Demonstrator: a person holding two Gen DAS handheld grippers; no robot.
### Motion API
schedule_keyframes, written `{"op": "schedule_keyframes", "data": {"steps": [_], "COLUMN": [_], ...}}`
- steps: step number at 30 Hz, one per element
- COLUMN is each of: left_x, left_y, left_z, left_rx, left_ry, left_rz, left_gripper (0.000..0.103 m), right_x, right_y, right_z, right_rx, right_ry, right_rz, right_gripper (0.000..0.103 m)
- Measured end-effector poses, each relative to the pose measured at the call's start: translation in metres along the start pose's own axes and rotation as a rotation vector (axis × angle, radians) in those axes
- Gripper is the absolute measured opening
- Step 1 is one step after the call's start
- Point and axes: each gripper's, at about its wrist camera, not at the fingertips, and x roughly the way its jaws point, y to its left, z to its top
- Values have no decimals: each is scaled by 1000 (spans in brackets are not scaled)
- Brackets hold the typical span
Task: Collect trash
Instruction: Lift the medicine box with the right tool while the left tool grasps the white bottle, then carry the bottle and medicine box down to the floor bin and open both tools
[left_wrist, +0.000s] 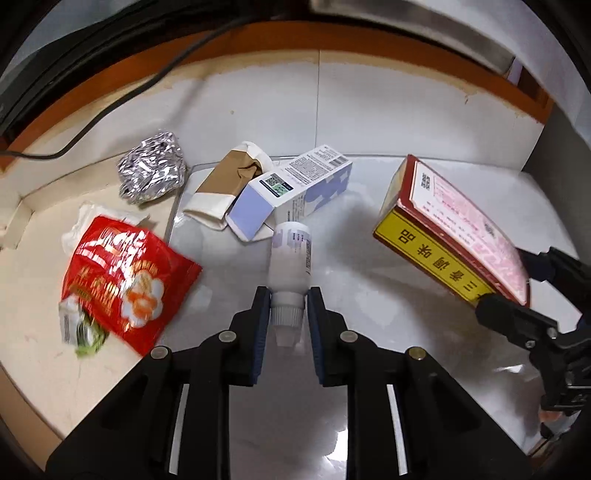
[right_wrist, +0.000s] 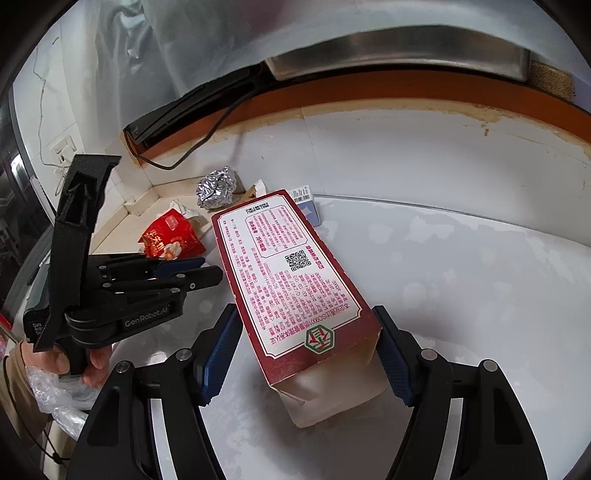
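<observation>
Left wrist: bottle between hand-held gripper pads

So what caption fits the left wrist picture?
Left gripper closes on a small white bottle, while the right gripper holds a red box.

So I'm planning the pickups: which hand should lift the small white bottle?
Left. The left tool already has its pads on the bottle, while the right tool is clamped on the red carton.

My blue ribbed pads look rubbery on matt black plastic. The white bottle is smooth plastic, the red box printed cardboard, the red wrapper glossy film, the ball crinkled foil, the counter glossy.
</observation>
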Motion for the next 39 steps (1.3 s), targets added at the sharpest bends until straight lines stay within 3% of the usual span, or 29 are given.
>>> {"op": "schedule_keyframes", "data": {"steps": [12, 18, 24, 32, 39], "left_x": [-104, -159, -195, -207, -161], "left_y": [-11, -22, -23, -25, -27], "left_z": [-68, -125, -202, -299, -350], "left_rx": [-87, -156, -228, -302, -349], "left_ry": [-51, -81, -80, -14, 119], "left_rz": [-4, -24, -18, -10, -37], "left_gripper": [16, 16, 16, 16, 16], "right_x": [-72, -110, -141, -153, -118], "right_y": [32, 64, 95, 121, 127], "right_z": [-41, -82, -143, -235, -300], "right_rx": [4, -18, -60, -103, -140], "right_ry": [-35, -40, -8, 130, 302], "right_rz": [57, 120, 182, 212, 187], "right_gripper": [70, 70, 70, 70, 70]}}
